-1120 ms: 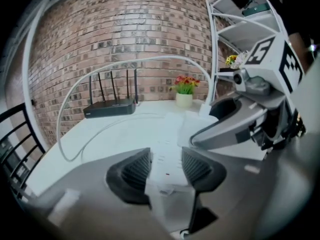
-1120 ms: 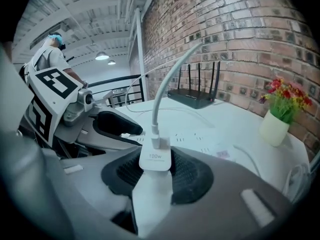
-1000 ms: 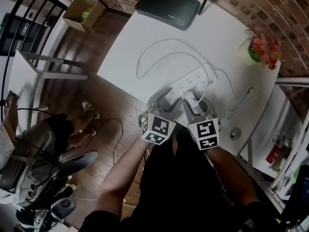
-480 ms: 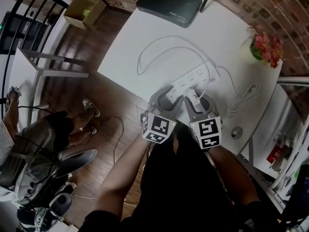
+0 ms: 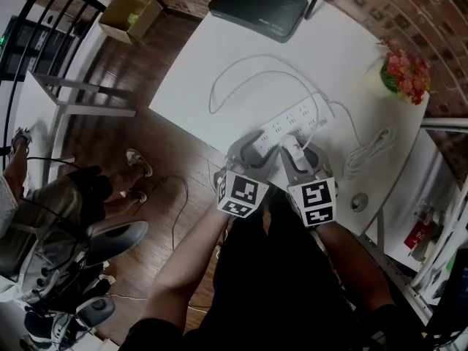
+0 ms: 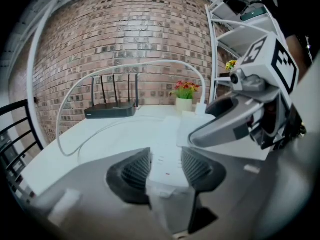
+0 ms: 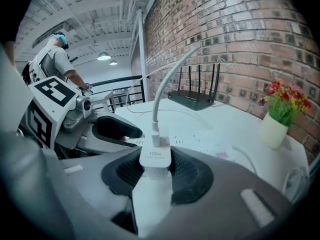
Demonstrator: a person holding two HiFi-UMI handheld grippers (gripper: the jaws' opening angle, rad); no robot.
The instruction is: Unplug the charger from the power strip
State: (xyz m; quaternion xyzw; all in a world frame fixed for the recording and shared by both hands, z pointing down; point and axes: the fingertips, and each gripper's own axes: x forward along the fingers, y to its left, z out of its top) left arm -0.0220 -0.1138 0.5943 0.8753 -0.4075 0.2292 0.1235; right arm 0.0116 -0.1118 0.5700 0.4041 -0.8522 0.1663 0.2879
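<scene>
A white power strip (image 5: pixel 292 121) lies across the white table (image 5: pixel 219 72), its cable looping behind it. My left gripper (image 5: pixel 252 146) is shut on the strip's near end; in the left gripper view the pads (image 6: pixel 131 173) press both sides of the strip (image 6: pixel 167 154). My right gripper (image 5: pixel 292 151) is shut on the white charger (image 5: pixel 291 145), which stands on the strip. In the right gripper view the charger (image 7: pixel 156 156) sits between the ribbed pads (image 7: pixel 192 176), its white cable (image 7: pixel 162 96) rising from its top. Its prongs are hidden.
A black router (image 5: pixel 257 4) stands at the table's far edge and a flower pot (image 5: pixel 402 75) at the far right. A coiled white cable (image 5: pixel 369 152) lies right of the strip. A cardboard box (image 5: pixel 131 17) sits on the floor. Metal shelving (image 5: pixel 439 218) stands at right.
</scene>
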